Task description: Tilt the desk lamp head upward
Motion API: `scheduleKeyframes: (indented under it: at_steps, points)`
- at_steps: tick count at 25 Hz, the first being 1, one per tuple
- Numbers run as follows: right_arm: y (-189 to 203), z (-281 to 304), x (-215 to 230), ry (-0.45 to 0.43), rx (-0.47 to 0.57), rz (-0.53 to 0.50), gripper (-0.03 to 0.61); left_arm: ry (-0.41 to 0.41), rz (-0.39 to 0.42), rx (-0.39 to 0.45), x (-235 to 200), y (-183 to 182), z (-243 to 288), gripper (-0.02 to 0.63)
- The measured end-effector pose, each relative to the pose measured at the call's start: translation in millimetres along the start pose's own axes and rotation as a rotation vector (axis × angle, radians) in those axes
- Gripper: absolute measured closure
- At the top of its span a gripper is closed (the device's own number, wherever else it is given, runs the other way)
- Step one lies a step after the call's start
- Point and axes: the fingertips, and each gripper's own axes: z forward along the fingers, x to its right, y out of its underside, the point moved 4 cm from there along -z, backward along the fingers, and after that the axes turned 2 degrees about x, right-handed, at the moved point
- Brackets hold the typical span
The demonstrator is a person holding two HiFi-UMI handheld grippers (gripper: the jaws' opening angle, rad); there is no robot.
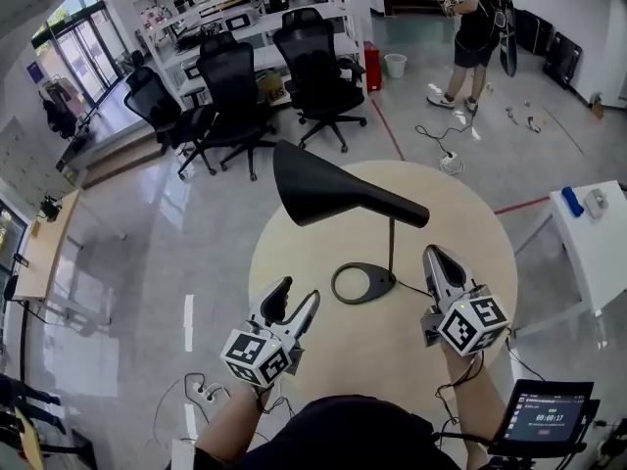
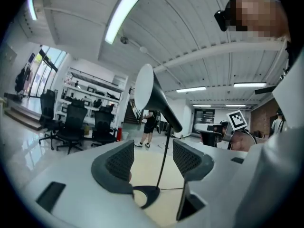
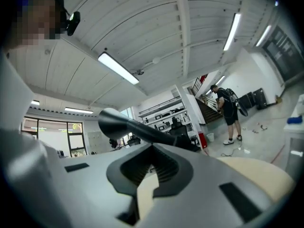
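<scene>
A black desk lamp stands on the round pale-wood table [image 1: 294,262]. Its cone head [image 1: 323,189] points left and slightly down, above a thin stem [image 1: 392,248] and a ring base [image 1: 361,284]. My left gripper [image 1: 299,292] hovers open near the table's front left, short of the base. In the left gripper view the stem [image 2: 164,160] and base [image 2: 145,194] show between the spread jaws of the left gripper [image 2: 152,163], with nothing touching them. My right gripper [image 1: 436,255] is right of the stem, shut on nothing. In the right gripper view the lamp head [image 3: 123,122] lies beyond the closed right gripper [image 3: 152,167].
Black office chairs [image 1: 235,86] and white shelves [image 1: 245,8] stand beyond the table. A person [image 1: 475,27] stands far back right. A white side table [image 1: 598,243] is at the right, a small screen [image 1: 549,414] at the lower right and a power strip [image 1: 201,395] on the floor.
</scene>
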Motion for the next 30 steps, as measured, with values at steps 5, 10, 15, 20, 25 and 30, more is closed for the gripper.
scheduleKeyframes:
  at_steps: [5,10,15,20,25,30]
  points:
    - [47.1,-19.2,-21.4,-0.041,-0.104,-0.002,0.574,0.024,-0.078,-0.099,20.1,49.7,-4.2,0.348]
    - [75.1,-31.6,-41.7,-0.058,-0.158,0.004,0.574,0.065,-0.13,-0.131,33.2,66.8,-4.0,0.348]
    - [87.1,-44.2,-40.5,0.011,-0.179,-0.009,0.574,0.071,-0.144,-0.139,27.1,68.3,-6.7,0.348]
    - [100.6,-47.2,-53.8,0.01,-0.233,-0.062,0.574,0.065,-0.165,-0.157,19.2,73.5,-8.1,0.348]
    - [112.9,-50.4,-61.4,-0.008,-0.247,-0.051,0.574,0.078,-0.172,-0.173,23.9,80.7,-1.3,0.348]
    - [111.8,-49.5,-67.0,0.008,-0.247,-0.063,0.574,0.094,-0.18,-0.186,28.5,82.9,0.3,0.348]
